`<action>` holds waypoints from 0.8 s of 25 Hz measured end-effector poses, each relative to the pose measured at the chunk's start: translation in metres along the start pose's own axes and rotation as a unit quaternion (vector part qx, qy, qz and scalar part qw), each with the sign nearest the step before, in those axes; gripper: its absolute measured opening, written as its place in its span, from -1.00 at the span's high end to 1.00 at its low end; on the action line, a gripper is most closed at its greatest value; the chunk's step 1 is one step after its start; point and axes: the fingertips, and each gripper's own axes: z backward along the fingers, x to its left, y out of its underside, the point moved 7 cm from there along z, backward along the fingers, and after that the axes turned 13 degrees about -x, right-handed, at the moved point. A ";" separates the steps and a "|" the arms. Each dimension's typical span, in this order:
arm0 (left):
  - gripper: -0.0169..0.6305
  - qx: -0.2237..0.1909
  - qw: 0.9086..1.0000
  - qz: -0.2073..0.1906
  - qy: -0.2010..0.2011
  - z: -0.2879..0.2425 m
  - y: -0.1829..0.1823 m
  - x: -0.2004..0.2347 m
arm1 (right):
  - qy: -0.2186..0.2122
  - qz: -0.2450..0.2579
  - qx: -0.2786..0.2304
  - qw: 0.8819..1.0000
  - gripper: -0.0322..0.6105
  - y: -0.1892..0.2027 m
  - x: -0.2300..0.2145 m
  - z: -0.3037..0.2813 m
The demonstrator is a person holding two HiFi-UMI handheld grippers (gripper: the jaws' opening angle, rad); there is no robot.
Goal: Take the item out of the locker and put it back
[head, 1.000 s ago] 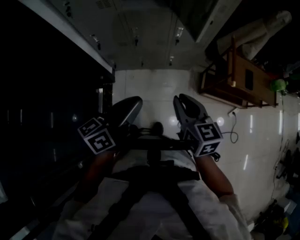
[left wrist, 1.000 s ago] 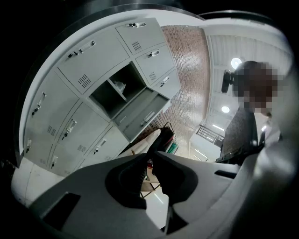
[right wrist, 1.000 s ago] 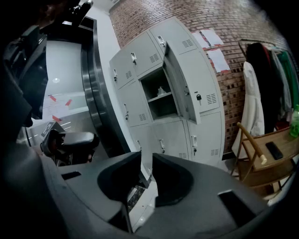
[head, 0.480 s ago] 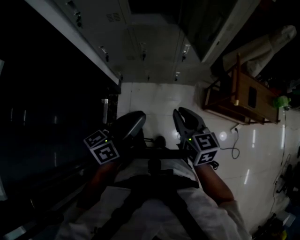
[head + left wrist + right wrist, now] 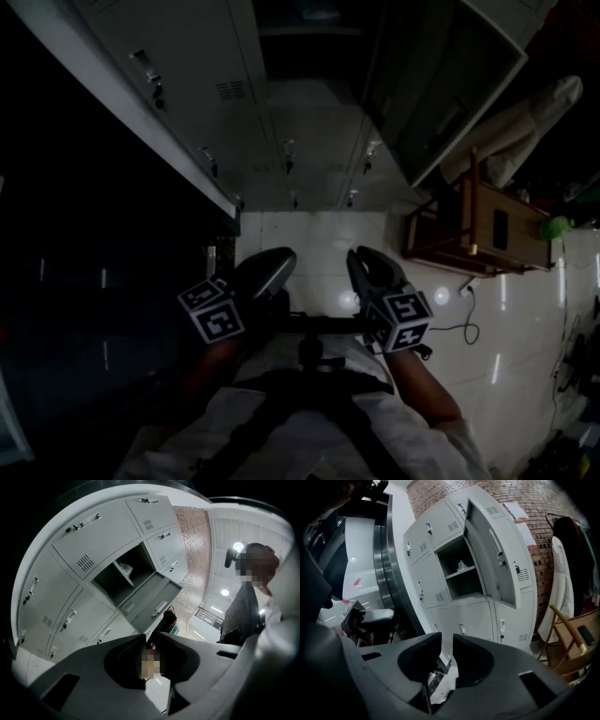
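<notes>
The grey locker bank (image 5: 440,588) stands ahead, and one compartment (image 5: 461,576) has its door (image 5: 494,559) swung wide. A small pale item (image 5: 461,566) lies on the shelf inside, also seen as the item (image 5: 125,568) in the left gripper view. In the head view the open compartment (image 5: 309,42) is dark and the door (image 5: 450,89) hangs to its right. My left gripper (image 5: 279,255) and right gripper (image 5: 361,257) are held side by side above the white floor, well short of the lockers. Both jaws stand a narrow gap apart with nothing between them.
A wooden chair (image 5: 478,225) stands right of the lockers with a white coat (image 5: 516,117) hanging above it. A cable (image 5: 466,255) lies on the tiled floor. A dark steel-edged wall (image 5: 386,573) runs along the left. A person (image 5: 255,597) is behind the left gripper.
The head view has tilted up, so more of the lockers and the open door show at the top. Both grippers keep side by side with the same jaw gap.
</notes>
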 end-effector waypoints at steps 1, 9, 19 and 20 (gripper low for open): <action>0.80 0.004 1.000 0.002 0.002 -0.003 -0.008 0.008 | 0.003 -0.001 0.000 1.000 0.64 -0.002 0.001 -0.012; 0.80 0.023 1.000 0.003 0.016 -0.019 -0.080 0.066 | 0.009 -0.002 -0.013 1.000 0.64 -0.033 0.028 -0.102; 0.81 0.042 0.998 0.006 0.038 -0.029 -0.144 0.117 | 0.037 -0.002 -0.017 0.999 0.64 -0.051 0.047 -0.176; 0.82 0.046 0.998 0.006 0.037 -0.029 -0.148 0.121 | 0.039 -0.002 -0.017 0.999 0.64 -0.053 0.049 -0.182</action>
